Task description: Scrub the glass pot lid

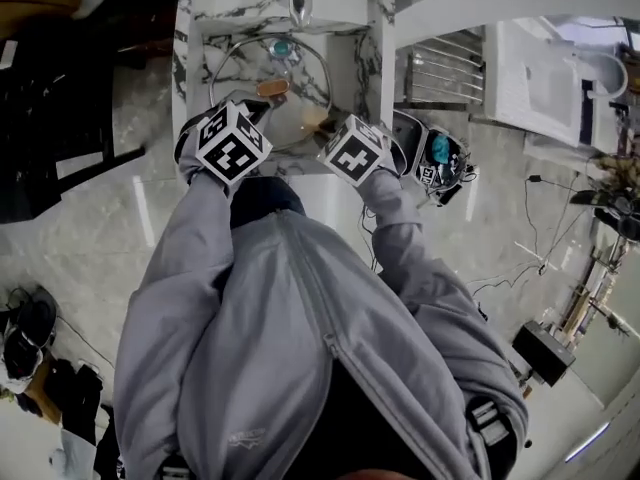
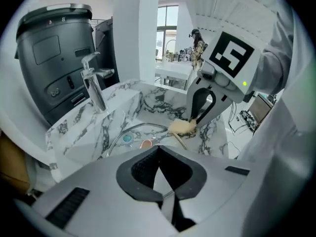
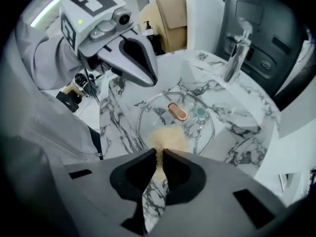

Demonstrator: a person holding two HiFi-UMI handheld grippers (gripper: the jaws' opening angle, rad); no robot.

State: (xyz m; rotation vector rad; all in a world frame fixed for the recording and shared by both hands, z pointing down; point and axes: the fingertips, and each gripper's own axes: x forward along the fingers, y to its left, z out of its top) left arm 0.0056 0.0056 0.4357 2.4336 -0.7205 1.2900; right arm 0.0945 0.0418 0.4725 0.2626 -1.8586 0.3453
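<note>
The glass pot lid [image 1: 300,93] lies in the marble sink [image 1: 362,63] with its copper-coloured handle [image 3: 177,111] facing up. My right gripper [image 3: 160,152] is shut on a tan scrub pad [image 3: 167,136] and hangs over the lid's near edge, clear of the glass. The left gripper view shows the same pad [image 2: 183,126] at the tips of the right gripper [image 2: 194,121]. My left gripper [image 2: 158,148] is shut with nothing between its jaws, above the lid's left side. From the head view, the left gripper [image 1: 257,110] and right gripper [image 1: 322,126] hover side by side over the basin.
A chrome faucet [image 3: 234,53] stands at the sink's far edge, and a teal drain [image 3: 201,113] shows through the glass. A dark appliance [image 2: 54,58] stands behind the sink. A device with cables [image 1: 438,158] lies on the floor to the right.
</note>
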